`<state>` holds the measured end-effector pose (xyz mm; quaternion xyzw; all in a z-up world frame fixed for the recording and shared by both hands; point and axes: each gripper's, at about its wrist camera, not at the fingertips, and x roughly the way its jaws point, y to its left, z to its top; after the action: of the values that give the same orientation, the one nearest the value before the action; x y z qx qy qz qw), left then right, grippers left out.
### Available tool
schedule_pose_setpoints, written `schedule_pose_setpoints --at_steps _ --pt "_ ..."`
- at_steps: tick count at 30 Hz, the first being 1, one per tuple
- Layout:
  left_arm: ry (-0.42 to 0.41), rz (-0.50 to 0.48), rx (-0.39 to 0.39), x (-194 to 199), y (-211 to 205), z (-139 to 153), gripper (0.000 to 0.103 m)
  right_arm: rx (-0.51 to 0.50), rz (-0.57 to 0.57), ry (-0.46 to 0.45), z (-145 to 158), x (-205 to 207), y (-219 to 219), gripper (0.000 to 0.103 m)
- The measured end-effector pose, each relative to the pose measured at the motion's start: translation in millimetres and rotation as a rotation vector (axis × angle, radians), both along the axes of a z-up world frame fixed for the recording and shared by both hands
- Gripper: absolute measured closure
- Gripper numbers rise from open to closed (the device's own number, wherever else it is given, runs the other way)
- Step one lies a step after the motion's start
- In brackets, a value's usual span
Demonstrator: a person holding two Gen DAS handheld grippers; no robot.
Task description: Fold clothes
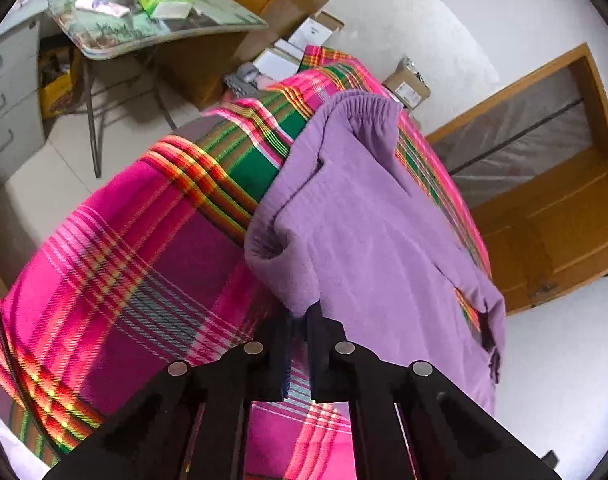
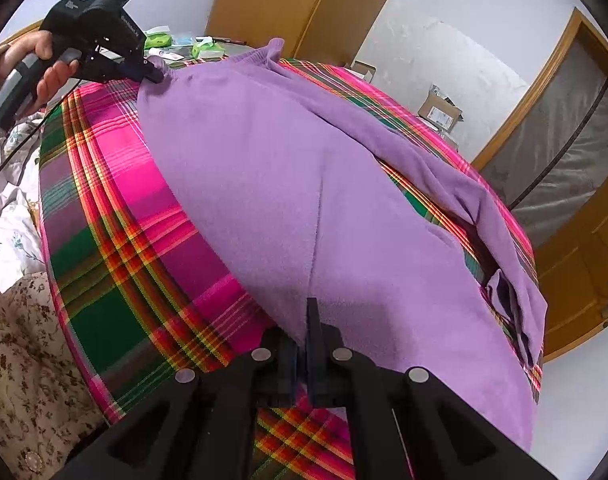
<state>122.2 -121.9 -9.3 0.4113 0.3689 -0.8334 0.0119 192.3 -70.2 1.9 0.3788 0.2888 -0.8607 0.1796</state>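
Note:
A purple fleece garment (image 1: 363,220) with an elastic band at its far end lies spread on a bed covered by a pink, green and red plaid sheet (image 1: 124,260). My left gripper (image 1: 302,316) is shut on a near corner of the garment, its black fingers pinching the cloth edge. In the right wrist view the same garment (image 2: 284,160) fills the middle, and the left gripper (image 2: 156,76) bites its far left corner. My right gripper (image 2: 305,324) is shut on the garment's near edge. A folded sleeve or leg (image 2: 515,288) hangs at the right side.
A folding table (image 1: 224,24) littered with packets stands past the bed, white drawers (image 1: 8,92) to its left. Cardboard boxes (image 1: 407,88) sit on the floor by the wall. A wooden door frame (image 1: 543,208) is at the right. A person's hand (image 2: 44,64) and floral sleeve (image 2: 20,360) are at the left.

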Motion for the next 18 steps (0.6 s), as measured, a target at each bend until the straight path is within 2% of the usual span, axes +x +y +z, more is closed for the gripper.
schedule_pose_setpoints --at_steps 8,18 --pt "0.077 -0.01 -0.055 24.3 -2.2 26.7 0.098 -0.009 0.041 -0.002 12.0 12.7 2.0 0.101" --pt "-0.011 -0.021 -0.065 39.3 -6.7 2.5 0.098 -0.001 0.087 -0.076 5.1 14.3 7.5 0.1"
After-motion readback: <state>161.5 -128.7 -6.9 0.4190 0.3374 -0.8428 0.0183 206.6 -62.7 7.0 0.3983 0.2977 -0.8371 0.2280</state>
